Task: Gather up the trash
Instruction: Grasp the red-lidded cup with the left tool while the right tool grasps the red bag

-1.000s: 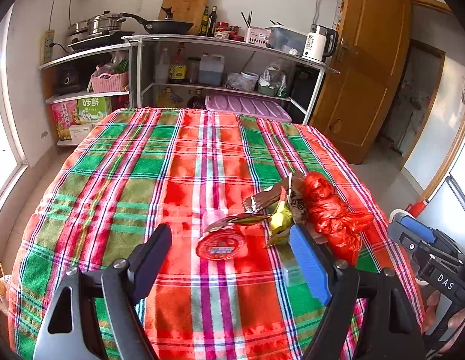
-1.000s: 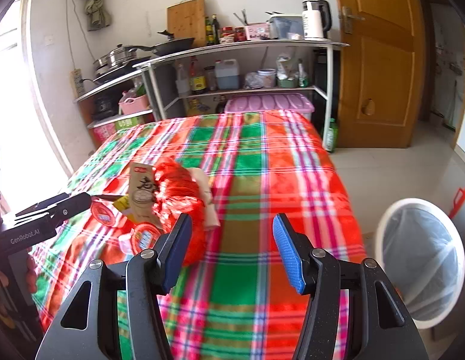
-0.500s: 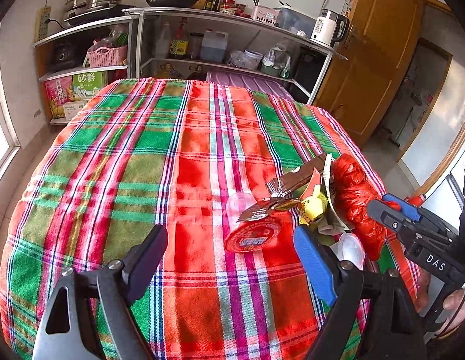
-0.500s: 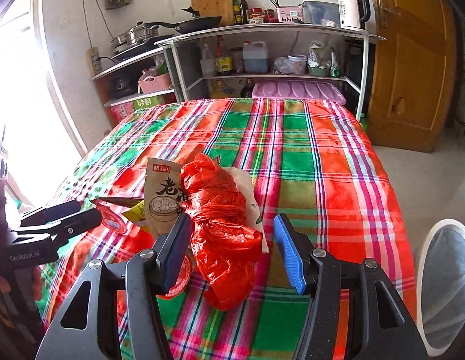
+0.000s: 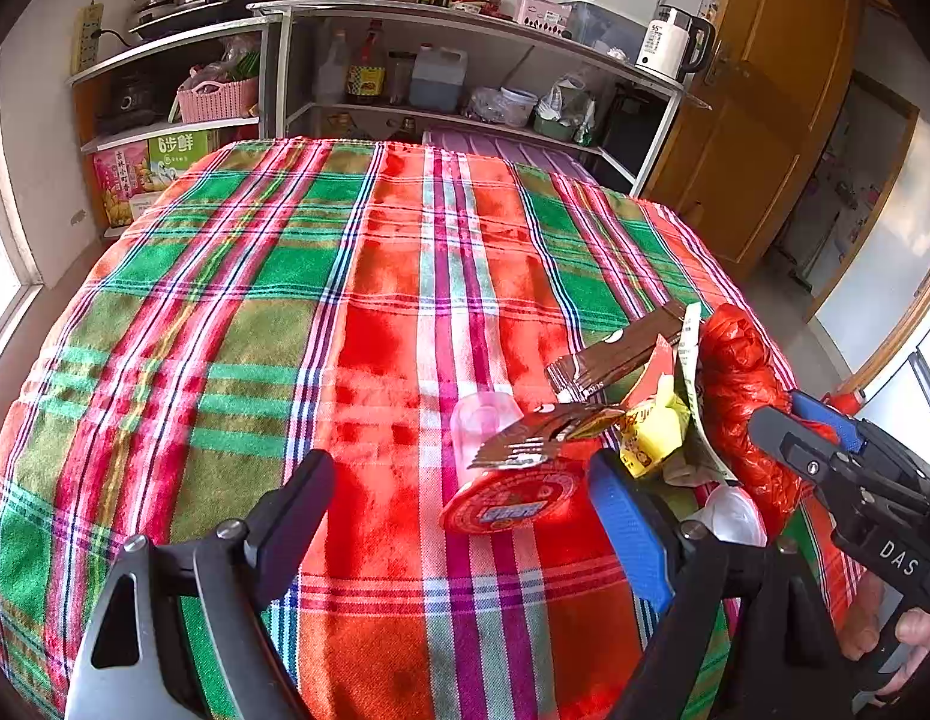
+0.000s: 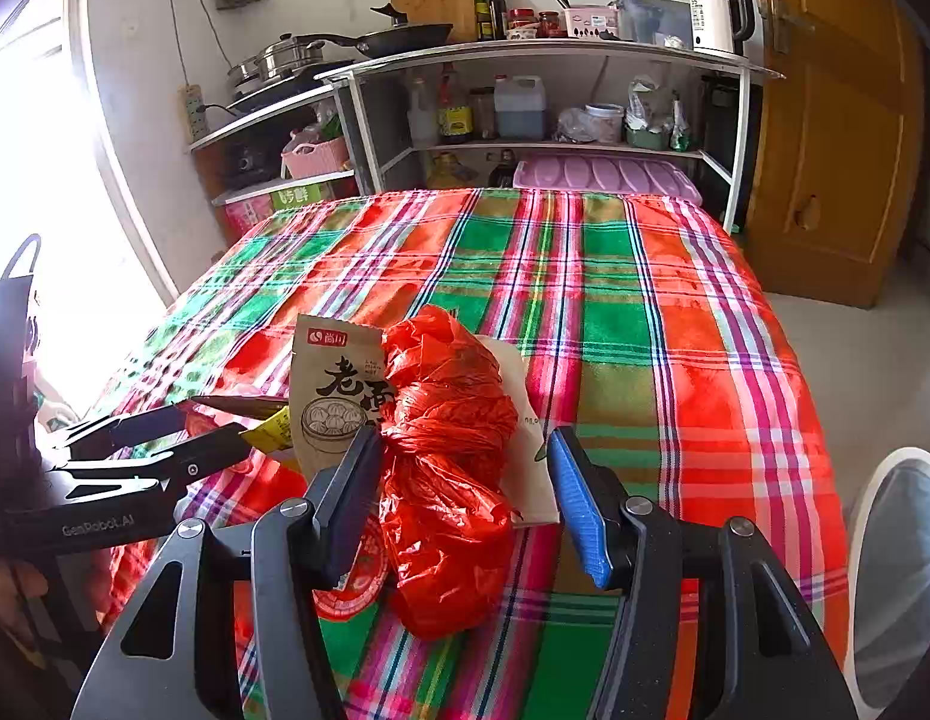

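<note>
Red plastic bag (image 6: pixel 447 462) sits between the spread jaws of the right gripper (image 6: pixel 465 498), bracketed but not pinched, apparently lined up for a grab. The left gripper (image 5: pixel 459 516), also spread, frames a red-lidded cup (image 5: pixel 507 492); the bin (image 6: pixel 903 588) waits right of the right tongs.

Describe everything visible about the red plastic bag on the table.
The red plastic bag is thin, crinkled, glossy film, bunched and twisted into a lumpy roll rather than lying flat. It lies on the plaid tablecloth near the table's front edge, its far end leaning against a brown paper snack pouch and overlapping a white wrapper. Its near end covers part of a round red lid. It sits between the open fingers of the right claw, which are not pressing on it.
</note>
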Available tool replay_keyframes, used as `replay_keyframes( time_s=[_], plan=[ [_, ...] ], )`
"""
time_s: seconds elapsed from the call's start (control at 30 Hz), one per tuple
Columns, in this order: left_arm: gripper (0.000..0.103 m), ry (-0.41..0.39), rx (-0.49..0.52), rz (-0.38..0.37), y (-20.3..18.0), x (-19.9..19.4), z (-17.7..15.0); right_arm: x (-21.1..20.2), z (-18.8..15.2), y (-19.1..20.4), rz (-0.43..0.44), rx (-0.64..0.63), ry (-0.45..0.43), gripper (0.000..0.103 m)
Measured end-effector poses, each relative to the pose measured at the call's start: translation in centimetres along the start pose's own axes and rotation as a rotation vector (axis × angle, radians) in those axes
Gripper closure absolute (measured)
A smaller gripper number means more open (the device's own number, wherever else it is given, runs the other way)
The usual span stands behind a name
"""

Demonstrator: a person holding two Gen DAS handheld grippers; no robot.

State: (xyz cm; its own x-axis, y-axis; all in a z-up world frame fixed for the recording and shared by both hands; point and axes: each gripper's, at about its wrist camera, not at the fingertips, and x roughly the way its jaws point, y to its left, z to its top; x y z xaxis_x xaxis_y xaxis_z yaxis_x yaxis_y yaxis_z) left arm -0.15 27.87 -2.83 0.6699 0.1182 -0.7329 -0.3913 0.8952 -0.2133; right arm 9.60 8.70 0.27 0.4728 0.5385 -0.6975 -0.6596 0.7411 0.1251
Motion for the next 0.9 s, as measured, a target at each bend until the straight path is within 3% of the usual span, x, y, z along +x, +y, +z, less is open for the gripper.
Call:
replay_keyframes(
  time_s=[0.13,0.23,0.43,0.5,0.9],
  plan=[
    [0.016,0.01,-0.005,-0.012,0.1,0.2,0.0,-0.1,-0.2,0.0,0.002,-0.004,-0.004,0.051],
    [0.023,0.01,-0.003,-0.006,0.2,0.4,0.1,-0.2,-0.3,0.2,0.012,-0.009,-0.009,0.059],
    [0.042,0.02,-0.004,-0.022,0.2,0.5,0.0,-0.3,-0.4,0.5,0.003,-0.025,-0.014,0.061],
    [0.053,0.021,-0.004,-0.021,0.2,0.5,0.0,-0.3,-0.5,0.4,0.004,-0.02,-0.016,0.061],
    [0.056,0.0,0.011,-0.011,0.1,-0.5,-0.1,-0.7,-0.8,0.3,-0.003,-0.011,-0.026,0.063]
  ],
)
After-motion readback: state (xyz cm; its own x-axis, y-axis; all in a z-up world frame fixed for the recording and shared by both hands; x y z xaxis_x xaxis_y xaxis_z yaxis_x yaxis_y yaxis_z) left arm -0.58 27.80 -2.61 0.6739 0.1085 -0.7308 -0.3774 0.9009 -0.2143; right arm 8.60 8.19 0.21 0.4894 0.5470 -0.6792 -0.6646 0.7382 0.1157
